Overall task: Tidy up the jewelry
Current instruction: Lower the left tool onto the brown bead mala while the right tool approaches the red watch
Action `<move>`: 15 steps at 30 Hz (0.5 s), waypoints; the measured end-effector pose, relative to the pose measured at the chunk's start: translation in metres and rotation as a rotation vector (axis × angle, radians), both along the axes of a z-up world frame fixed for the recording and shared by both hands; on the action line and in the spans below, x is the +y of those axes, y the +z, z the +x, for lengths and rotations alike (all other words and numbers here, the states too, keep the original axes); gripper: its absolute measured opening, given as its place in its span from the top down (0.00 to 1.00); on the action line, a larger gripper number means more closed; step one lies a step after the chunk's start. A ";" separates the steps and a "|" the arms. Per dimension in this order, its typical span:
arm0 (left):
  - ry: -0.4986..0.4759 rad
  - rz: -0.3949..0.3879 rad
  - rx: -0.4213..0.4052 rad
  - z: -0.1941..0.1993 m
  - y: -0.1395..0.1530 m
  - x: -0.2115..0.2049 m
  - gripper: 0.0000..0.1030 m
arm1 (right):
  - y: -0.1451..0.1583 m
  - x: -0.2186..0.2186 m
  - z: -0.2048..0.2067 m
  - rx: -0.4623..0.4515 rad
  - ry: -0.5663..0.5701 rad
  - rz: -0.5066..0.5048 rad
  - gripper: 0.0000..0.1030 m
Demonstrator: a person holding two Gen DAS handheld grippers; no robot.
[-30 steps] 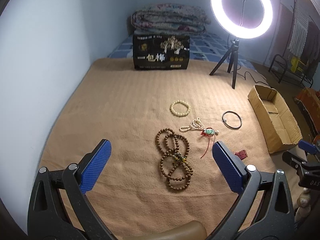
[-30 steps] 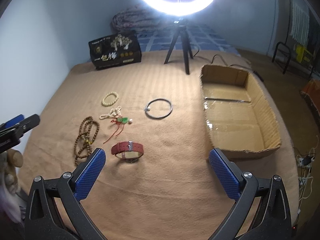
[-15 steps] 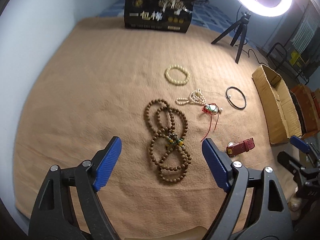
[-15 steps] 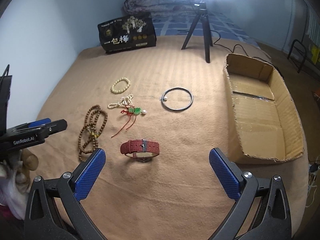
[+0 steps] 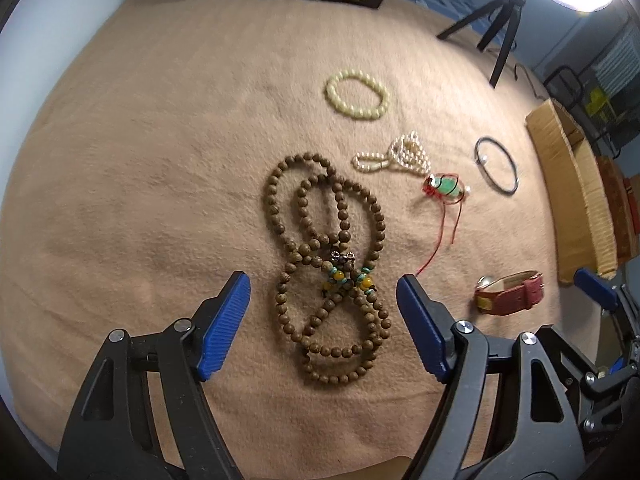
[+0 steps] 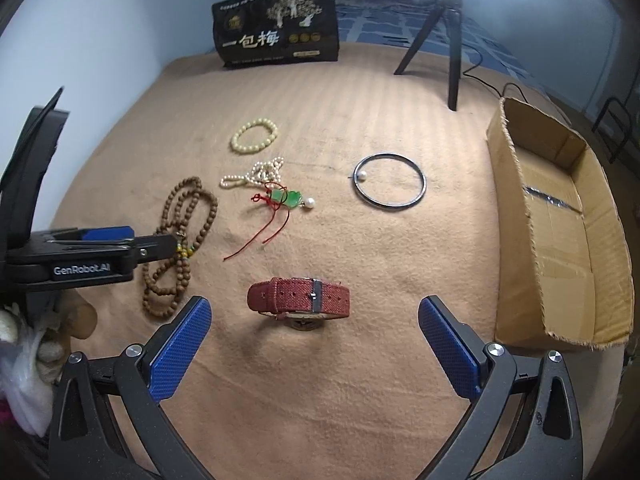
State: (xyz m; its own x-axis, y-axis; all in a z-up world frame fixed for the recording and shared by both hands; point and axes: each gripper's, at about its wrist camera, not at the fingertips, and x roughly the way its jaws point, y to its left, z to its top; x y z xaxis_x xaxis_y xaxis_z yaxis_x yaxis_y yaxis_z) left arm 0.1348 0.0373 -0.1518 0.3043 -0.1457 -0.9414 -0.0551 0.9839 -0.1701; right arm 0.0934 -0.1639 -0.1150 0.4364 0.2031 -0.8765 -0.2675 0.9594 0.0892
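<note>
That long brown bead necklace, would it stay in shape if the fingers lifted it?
Probably not. The brown bead necklace lies in loose crossed loops on the blanket, so it likely droops and swings. Being round, its beads may slip between the left gripper fingers.

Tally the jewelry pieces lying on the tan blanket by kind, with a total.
Beaded bracelets or strands: 3 (long brown wooden bead strand, cream bead bracelet, small white pearl strand)
Thin dark metal bangle with a pearl: 1
Green jade pendant on red cord: 1
Red-strapped wristwatch: 1
Total: 6
</note>
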 end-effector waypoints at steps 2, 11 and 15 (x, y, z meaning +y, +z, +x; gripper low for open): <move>-0.012 0.018 0.008 0.003 -0.005 -0.002 0.24 | -0.003 0.003 0.002 -0.001 0.008 -0.020 0.00; -0.013 0.043 0.037 0.018 -0.025 -0.006 0.24 | -0.017 0.006 0.014 0.012 0.002 -0.050 0.00; -0.017 0.058 0.028 0.021 -0.027 -0.009 0.26 | -0.021 0.009 0.018 0.014 0.006 -0.071 0.01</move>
